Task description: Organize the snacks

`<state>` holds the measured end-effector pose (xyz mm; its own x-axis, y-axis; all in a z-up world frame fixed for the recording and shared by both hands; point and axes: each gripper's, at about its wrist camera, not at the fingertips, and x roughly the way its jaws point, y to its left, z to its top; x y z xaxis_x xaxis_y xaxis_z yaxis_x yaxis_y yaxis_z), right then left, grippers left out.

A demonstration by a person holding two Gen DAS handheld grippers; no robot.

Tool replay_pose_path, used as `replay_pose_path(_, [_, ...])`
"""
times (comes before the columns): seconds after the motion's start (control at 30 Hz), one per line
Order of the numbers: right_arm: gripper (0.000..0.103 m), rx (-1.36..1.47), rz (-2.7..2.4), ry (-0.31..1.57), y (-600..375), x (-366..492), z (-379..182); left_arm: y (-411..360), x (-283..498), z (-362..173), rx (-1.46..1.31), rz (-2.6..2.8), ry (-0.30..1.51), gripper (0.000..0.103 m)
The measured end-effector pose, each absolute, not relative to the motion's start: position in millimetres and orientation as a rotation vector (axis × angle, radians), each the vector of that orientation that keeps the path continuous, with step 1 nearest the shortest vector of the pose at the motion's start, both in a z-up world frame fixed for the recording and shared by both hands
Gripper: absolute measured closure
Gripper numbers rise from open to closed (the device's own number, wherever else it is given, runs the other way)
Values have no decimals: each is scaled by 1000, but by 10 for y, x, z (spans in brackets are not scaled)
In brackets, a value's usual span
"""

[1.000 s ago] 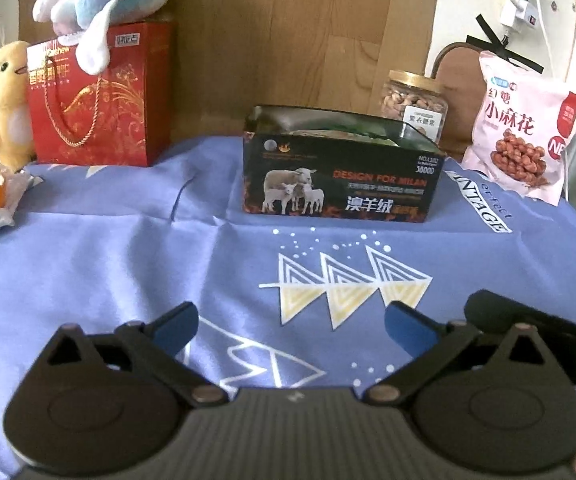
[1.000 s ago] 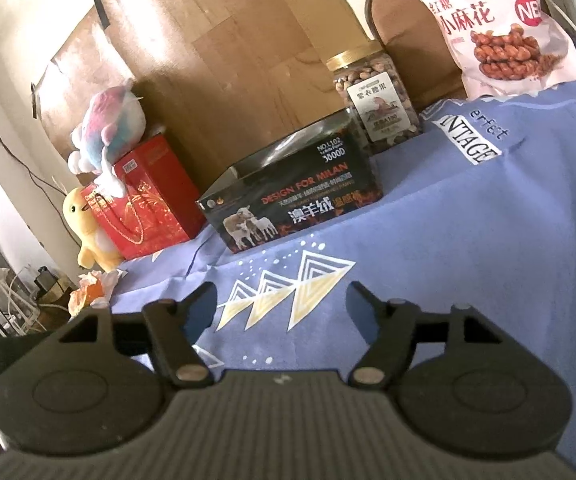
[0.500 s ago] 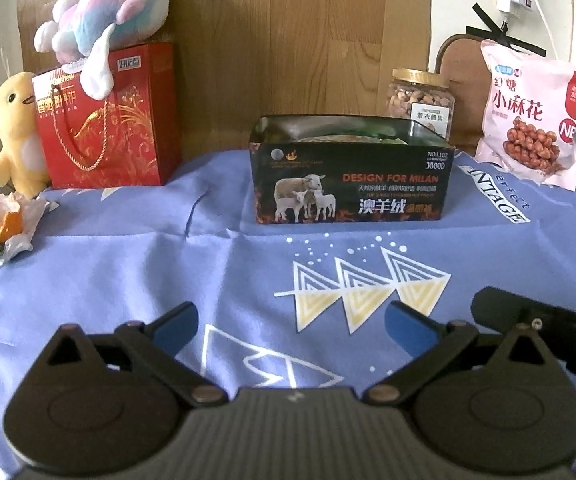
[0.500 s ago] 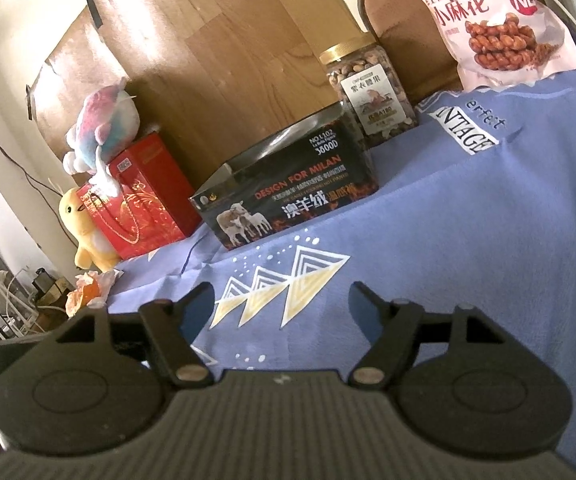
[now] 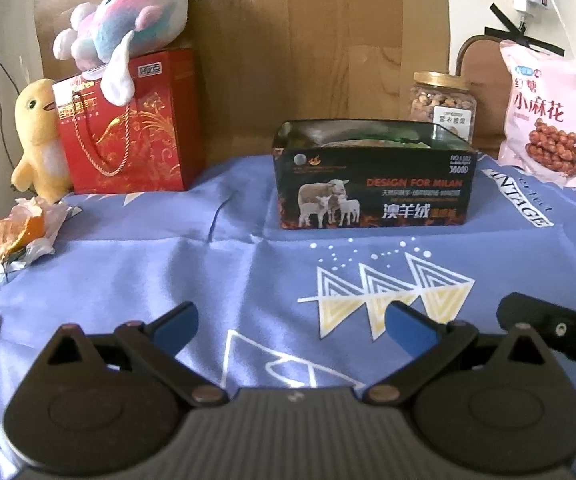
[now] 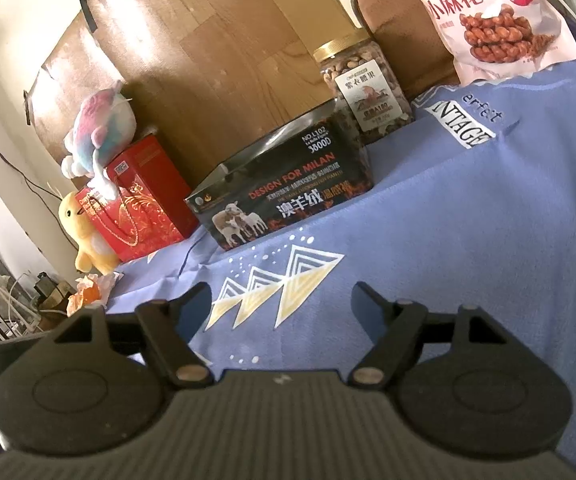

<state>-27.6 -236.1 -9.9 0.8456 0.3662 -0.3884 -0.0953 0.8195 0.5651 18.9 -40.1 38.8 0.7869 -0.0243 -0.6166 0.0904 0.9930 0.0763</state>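
Note:
An open black box (image 5: pixel 372 192) printed with sheep stands at the middle back of the blue cloth (image 5: pixel 148 264), with some packets showing inside. Behind it to the right is a gold-lidded nut jar (image 5: pixel 442 104), and a pink snack bag (image 5: pixel 548 120) leans further right. My left gripper (image 5: pixel 294 320) is open and empty over the cloth, well short of the box. In the right wrist view the box (image 6: pixel 284 200), jar (image 6: pixel 364 92) and bag (image 6: pixel 488 20) lie ahead. My right gripper (image 6: pixel 282 298) has its jaws opening, with nothing between them.
A red gift bag (image 5: pixel 128 128) with a pastel plush (image 5: pixel 128 24) on top and a yellow plush duck (image 5: pixel 38 140) stand at the back left. Orange peel on tissue (image 5: pixel 24 232) lies near the left edge. A wooden board backs the table.
The left view has tipped, so the box and jar now sit lower and further right in it. The right gripper's jaws have spread slightly wider. No object on the cloth moved.

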Motion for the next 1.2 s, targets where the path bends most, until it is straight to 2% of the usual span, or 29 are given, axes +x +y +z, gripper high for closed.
replay_pose_path(1.2, [23,574,270,518,-2390,-256,-128,-416,248,309,156,36,690,0])
